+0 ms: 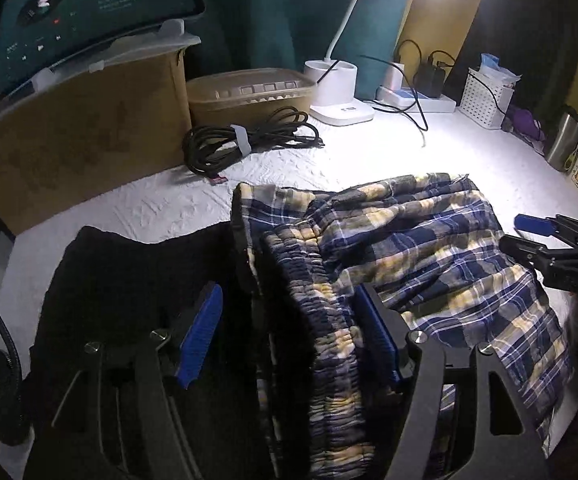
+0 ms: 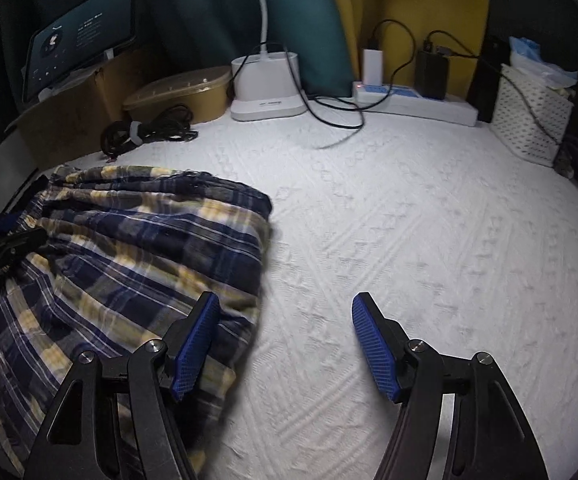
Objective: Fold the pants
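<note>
Straddling plaid pants (image 1: 389,256) waistband at lower centre, left hand-held gripper (image 1: 289,340) agape; right hand-held gripper (image 2: 285,344) likewise agape, empty, over white worktop (image 2: 409,220).

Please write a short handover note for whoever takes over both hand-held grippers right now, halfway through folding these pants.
Left hand-held gripper: open, with the gathered waistband of the plaid pants between its fingers, not clamped.
Right hand-held gripper: open and holding nothing; its left finger is over the edge of the pants, its right finger over the bare white cover.
Pants: lying bunched and wrinkled on the cover, with a black garment beside them on the left.
Done: the pants look roughly doubled over, though I cannot be sure.
Left: smooth them out, finish the folds and square the edges.
</note>
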The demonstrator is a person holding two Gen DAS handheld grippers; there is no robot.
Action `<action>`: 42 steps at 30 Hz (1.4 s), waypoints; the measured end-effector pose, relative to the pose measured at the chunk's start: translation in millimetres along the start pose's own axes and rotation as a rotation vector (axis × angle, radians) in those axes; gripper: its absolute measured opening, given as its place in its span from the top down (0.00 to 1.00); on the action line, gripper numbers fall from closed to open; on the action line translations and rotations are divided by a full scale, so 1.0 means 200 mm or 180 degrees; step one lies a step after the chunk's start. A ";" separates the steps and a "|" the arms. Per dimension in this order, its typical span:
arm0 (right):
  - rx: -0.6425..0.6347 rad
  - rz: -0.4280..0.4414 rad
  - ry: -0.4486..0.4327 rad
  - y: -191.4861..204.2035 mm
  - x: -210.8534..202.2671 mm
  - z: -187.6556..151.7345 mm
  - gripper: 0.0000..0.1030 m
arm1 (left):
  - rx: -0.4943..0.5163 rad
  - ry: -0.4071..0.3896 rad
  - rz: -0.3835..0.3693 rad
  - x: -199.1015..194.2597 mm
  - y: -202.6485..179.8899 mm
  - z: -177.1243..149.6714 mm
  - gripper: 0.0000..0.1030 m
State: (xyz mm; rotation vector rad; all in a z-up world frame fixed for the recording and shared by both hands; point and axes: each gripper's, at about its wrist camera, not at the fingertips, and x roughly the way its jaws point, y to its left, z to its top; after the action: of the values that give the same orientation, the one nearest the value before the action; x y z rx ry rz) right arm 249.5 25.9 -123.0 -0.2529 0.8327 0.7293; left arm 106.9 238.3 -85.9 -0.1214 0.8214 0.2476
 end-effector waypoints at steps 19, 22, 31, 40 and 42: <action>-0.0031 0.0101 -0.0196 0.15 -0.25 -0.15 0.32 | 0.0054 -0.0112 -0.0195 -0.20 -0.15 -0.14 0.33; -0.0064 0.0141 -0.0168 0.19 -0.25 -0.19 0.32 | 0.0051 -0.0055 -0.0175 -0.18 -0.16 -0.17 0.33; -0.0070 0.0170 0.0001 0.22 -0.18 -0.28 0.32 | 0.0054 0.0082 -0.0112 -0.11 -0.13 -0.24 0.33; 0.0022 0.0065 -0.0001 0.16 -0.19 -0.32 0.31 | -0.0032 -0.0030 -0.0030 -0.19 -0.14 -0.25 0.33; 0.0042 0.0052 -0.0020 0.14 -0.21 -0.33 0.31 | -0.0083 -0.0151 -0.0090 -0.26 -0.17 -0.24 0.33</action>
State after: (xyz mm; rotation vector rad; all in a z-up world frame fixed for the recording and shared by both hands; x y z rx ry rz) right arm 172.6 -4.7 -133.9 -0.2321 0.8344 0.7394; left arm 48.1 188.0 -80.5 -0.1510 0.7689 0.2337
